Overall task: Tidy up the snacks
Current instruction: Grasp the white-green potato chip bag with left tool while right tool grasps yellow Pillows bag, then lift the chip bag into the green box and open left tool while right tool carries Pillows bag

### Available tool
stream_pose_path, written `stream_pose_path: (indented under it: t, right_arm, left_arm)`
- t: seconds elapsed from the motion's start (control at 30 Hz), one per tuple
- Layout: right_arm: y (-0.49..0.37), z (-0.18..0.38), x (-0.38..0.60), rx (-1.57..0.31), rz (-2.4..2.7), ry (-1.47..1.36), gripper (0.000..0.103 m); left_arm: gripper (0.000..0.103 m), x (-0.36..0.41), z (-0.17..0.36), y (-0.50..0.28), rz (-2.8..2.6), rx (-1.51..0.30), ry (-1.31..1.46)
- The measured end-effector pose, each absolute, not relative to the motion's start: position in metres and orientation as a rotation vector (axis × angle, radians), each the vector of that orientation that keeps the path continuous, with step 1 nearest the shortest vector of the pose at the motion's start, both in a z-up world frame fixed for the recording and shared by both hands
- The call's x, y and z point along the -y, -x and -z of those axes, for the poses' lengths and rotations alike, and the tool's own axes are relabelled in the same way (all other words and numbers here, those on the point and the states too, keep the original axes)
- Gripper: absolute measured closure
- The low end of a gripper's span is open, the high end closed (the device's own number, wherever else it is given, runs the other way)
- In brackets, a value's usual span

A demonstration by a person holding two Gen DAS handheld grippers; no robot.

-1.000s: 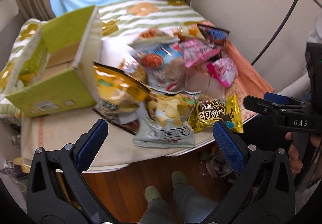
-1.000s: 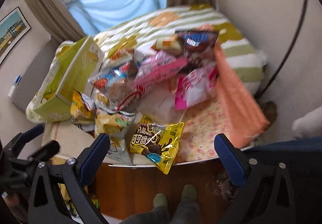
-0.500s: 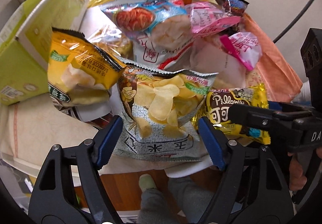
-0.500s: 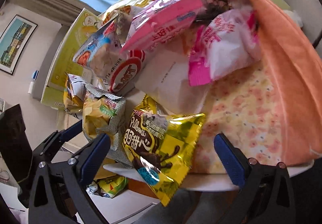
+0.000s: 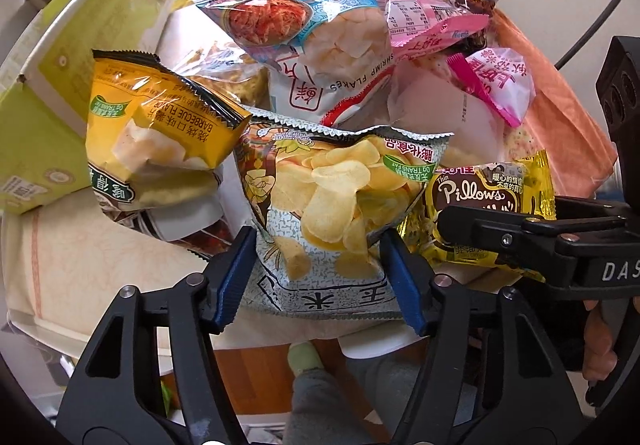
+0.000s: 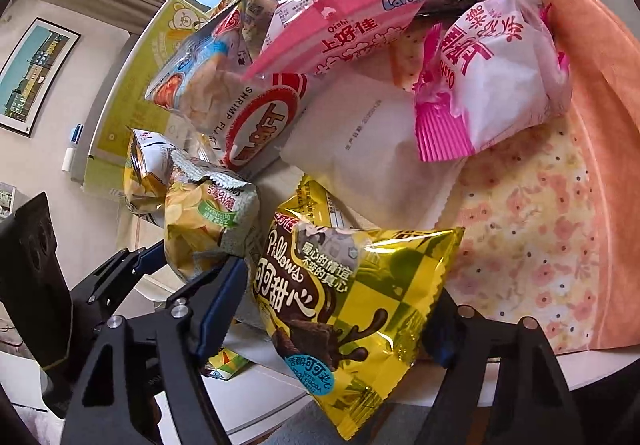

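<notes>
A grey-green potato chip bag (image 5: 332,201) lies at the table's near edge. My left gripper (image 5: 316,241) is closing on it, and its blue pads (image 5: 232,281) press the bag's lower sides. Right beside it lies a yellow Pillows cocoa snack bag (image 6: 344,285). My right gripper (image 6: 340,285) is closing around this bag: the left pad (image 6: 220,305) touches its edge, the right pad sits hidden behind the foil. In the left wrist view the right gripper's finger (image 5: 500,229) crosses the Pillows bag (image 5: 480,193).
A heap of snacks fills the table: a yellow barbecue chip bag (image 5: 152,117), a shrimp flakes bag (image 5: 320,45), pink bags (image 6: 488,81). An open green cardboard box (image 5: 44,105) stands on the left. An orange cloth (image 6: 600,125) drapes the right side. A person's feet (image 5: 304,357) show below the table edge.
Both grippers came down to the table's near edge and narrowed. The left one now squeezes the chip bag; the right one has closed in on the Pillows bag.
</notes>
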State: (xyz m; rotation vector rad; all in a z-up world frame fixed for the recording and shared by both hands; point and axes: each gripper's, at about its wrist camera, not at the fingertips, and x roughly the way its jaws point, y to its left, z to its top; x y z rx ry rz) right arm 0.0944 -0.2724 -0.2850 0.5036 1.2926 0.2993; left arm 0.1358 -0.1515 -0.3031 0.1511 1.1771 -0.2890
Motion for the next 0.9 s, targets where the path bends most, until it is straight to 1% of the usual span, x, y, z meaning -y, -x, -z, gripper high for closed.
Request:
stream_pose_path:
  t: [0.17, 0.2, 0.27, 0.33, 0.6, 0.9]
  right_arm:
    - [-0.087, 0.286, 0.282, -1.297, -0.290, -0.505, 0.040]
    - [-0.086, 0.286, 0.284, -1.297, -0.288, -0.507, 0.041]
    - [-0.084, 0.285, 0.286, -1.297, -0.286, -0.506, 0.047]
    - [-0.081, 0.283, 0.287, -1.293, -0.280, -0.500, 0.048]
    - [-0.071, 0.262, 0.294, -1.239, -0.260, -0.503, 0.051]
    - [-0.067, 0.208, 0.309, -1.153, -0.241, -0.456, 0.051]
  left_arm:
    - [0.048, 0.156, 0.299, -0.132, 0.303, -1.164, -0.179]
    - [0.049, 0.157, 0.298, -0.131, 0.305, -1.160, -0.184]
    - [0.049, 0.159, 0.295, -0.128, 0.309, -1.147, -0.196]
    - [0.050, 0.160, 0.290, -0.125, 0.314, -1.135, -0.198]
    - [0.050, 0.159, 0.257, -0.113, 0.324, -1.080, -0.201]
    - [0.050, 0.155, 0.200, -0.106, 0.307, -1.004, -0.134]
